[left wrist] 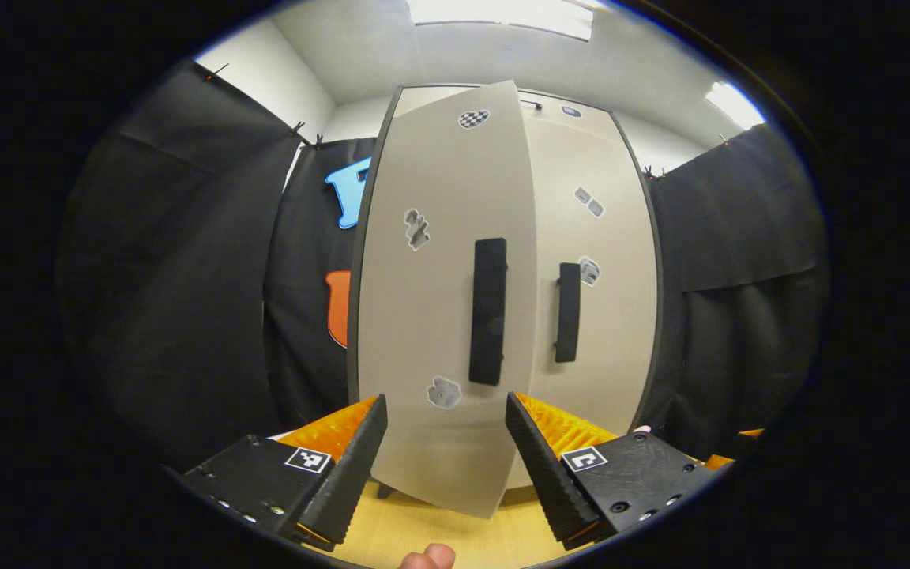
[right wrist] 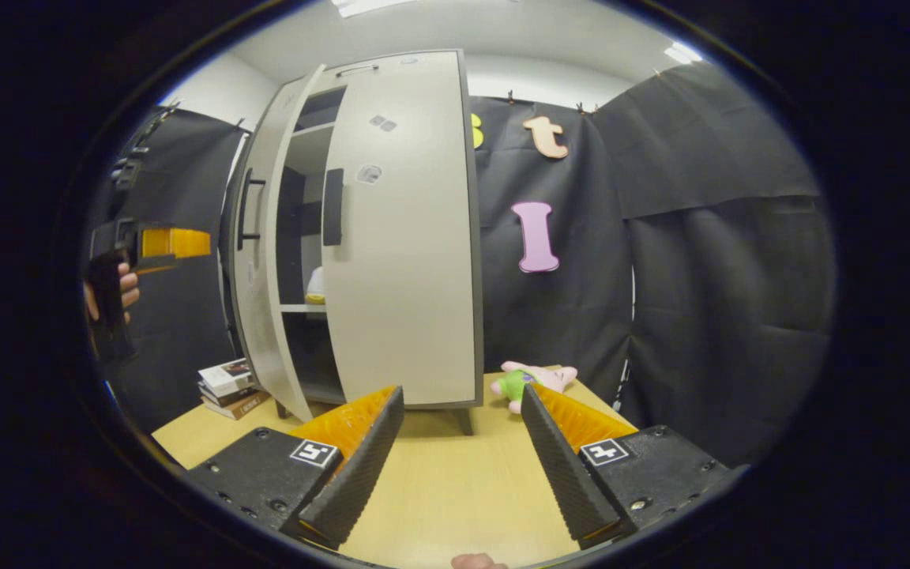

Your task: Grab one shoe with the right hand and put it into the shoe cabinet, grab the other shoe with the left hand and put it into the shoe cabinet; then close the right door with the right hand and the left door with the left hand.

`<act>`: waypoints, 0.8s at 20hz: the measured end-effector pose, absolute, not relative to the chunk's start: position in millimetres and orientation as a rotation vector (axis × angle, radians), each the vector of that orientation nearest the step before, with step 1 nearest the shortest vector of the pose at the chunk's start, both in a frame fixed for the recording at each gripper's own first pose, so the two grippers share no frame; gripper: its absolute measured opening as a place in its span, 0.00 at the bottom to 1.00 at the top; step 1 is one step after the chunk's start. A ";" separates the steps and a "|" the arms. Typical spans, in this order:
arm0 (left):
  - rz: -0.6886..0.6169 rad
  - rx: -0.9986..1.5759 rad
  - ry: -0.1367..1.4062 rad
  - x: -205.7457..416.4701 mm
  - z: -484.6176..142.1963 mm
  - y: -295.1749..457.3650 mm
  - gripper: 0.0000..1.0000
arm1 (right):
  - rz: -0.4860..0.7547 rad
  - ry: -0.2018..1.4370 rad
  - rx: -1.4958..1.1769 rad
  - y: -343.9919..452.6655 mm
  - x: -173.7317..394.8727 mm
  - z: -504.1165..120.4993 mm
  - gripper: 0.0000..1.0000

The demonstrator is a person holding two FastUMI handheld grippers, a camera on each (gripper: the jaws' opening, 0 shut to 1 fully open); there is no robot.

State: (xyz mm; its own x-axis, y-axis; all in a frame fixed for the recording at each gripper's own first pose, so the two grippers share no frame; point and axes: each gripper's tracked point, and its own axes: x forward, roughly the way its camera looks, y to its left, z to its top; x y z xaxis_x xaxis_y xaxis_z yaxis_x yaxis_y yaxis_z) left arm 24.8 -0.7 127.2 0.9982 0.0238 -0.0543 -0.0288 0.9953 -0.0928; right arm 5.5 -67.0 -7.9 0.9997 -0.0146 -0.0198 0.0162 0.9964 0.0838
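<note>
shoe (right wrist: 314,286) on shelf inside cabinet (right wrist: 407,237)

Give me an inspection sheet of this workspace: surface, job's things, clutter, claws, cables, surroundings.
Surface: light wood table, bare in front of the cabinet.
Job's things: cabinet stands on the table; right door closed or nearly so, left door ajar. A shoe sits on a shelf inside; the other cannot be made out.
Clutter: books stacked left of the cabinet; plush toy to its right.
Claws: left claw open, facing the left door with its handle ahead, holding nothing; right claw open, empty, back from the cabinet.
Cables: nothing seen.
Surroundings: black cloth wall, white ceiling with lights.
</note>
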 end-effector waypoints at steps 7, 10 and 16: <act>0.019 -0.121 0.094 -23.7 75.0 -20.5 0.92 | 0.038 -0.021 0.085 -37.7 -9.3 4.2 0.94; 0.021 -0.095 0.113 -46.5 52.7 -25.2 0.92 | 0.061 -0.012 0.087 -24.8 -14.5 -0.6 0.97; 0.005 -0.042 0.111 -70.0 43.6 -34.0 0.92 | 0.089 0.003 0.067 -14.1 -18.5 -5.0 0.97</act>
State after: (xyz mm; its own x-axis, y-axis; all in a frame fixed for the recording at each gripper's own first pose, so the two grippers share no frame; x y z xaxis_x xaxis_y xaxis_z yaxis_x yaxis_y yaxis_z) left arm -70.0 -34.0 43.6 0.9938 0.0028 -0.1107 -0.0074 0.9991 -0.0414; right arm -18.5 -14.1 -5.0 0.9961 0.0885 -0.0001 -0.0883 0.9939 0.0667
